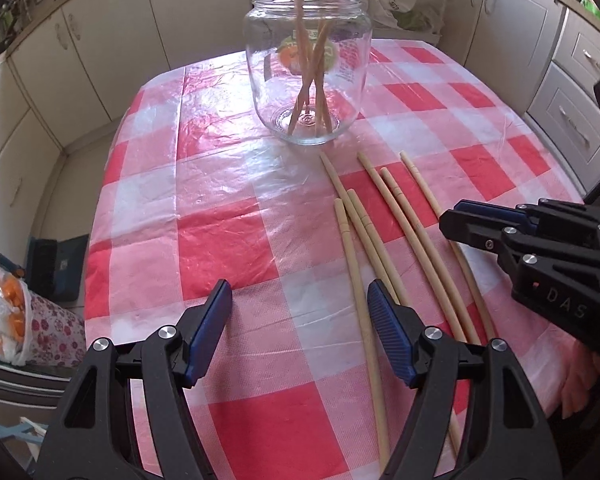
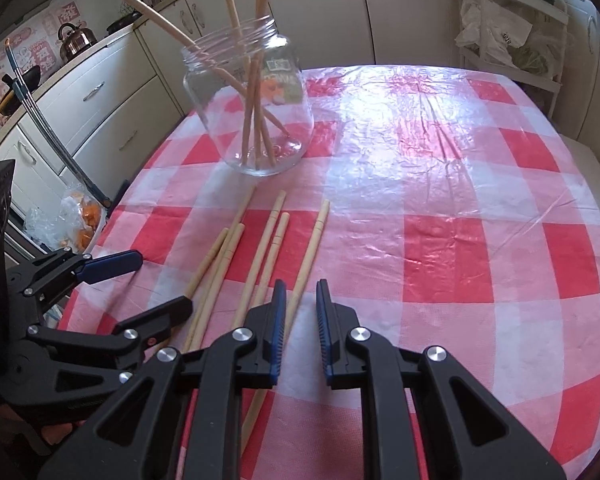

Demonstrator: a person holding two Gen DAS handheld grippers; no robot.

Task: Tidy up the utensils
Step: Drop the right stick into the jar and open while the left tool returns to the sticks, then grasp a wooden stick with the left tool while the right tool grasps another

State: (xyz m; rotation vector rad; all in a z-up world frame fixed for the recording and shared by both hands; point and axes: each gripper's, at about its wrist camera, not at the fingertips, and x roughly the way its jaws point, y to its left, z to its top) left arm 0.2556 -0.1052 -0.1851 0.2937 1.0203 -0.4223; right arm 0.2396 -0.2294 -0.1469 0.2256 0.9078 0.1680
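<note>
A clear glass jar (image 1: 308,68) stands on the red-and-white checked table and holds several wooden chopsticks; it also shows in the right wrist view (image 2: 256,108). Several more chopsticks (image 1: 384,232) lie loose on the cloth in front of the jar, seen too in the right wrist view (image 2: 268,248). My left gripper (image 1: 300,312) is open and empty, hovering just left of the loose chopsticks. My right gripper (image 2: 301,304) is partly open and empty, low over the rightmost chopstick (image 2: 308,256); it shows from the side in the left wrist view (image 1: 456,220).
The checked tablecloth (image 1: 220,240) covers an oval table with edges close on the left and right. Kitchen cabinets (image 1: 80,52) surround it. A bag of oranges (image 2: 80,220) sits on the floor at the left. A rack with bags (image 2: 508,32) stands behind the table.
</note>
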